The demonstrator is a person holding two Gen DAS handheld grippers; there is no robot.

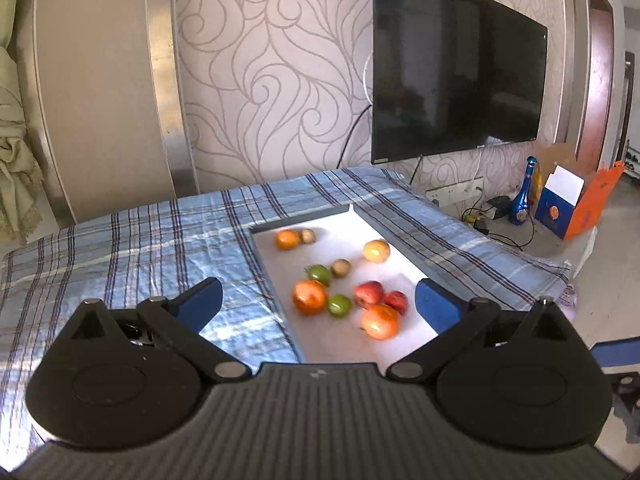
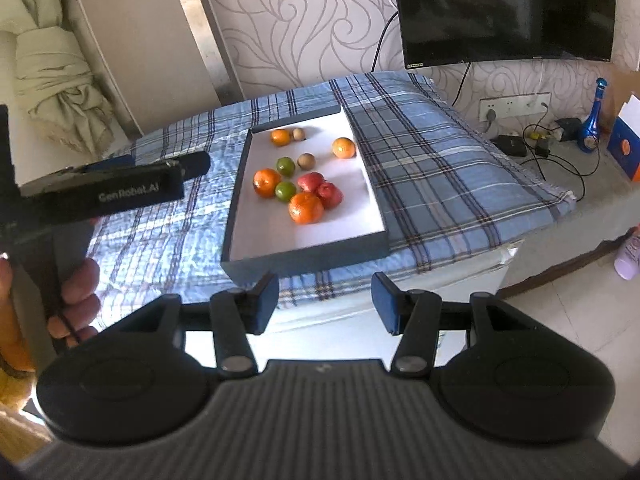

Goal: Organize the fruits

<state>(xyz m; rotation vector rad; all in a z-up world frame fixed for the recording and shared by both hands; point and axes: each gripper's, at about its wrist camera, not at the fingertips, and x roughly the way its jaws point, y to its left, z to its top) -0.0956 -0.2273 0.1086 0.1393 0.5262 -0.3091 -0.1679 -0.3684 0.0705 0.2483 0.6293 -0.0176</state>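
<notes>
Daylight falls bright across my plaid cloth [image 2: 168, 240], leaving washed-out patches on its left side; the white tray floor [image 2: 260, 224] nearly blows out; the fruits [image 1: 344, 280] smear with motion blur in my left view, sharper in the right; the television [image 1: 456, 68] bows at the fisheye edges.

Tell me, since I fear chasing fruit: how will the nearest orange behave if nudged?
The nearest orange looks round, so it would probably roll across the tray's smooth white floor. It touches a red fruit, which it may knock. The raised rim should likely stop it.
</notes>
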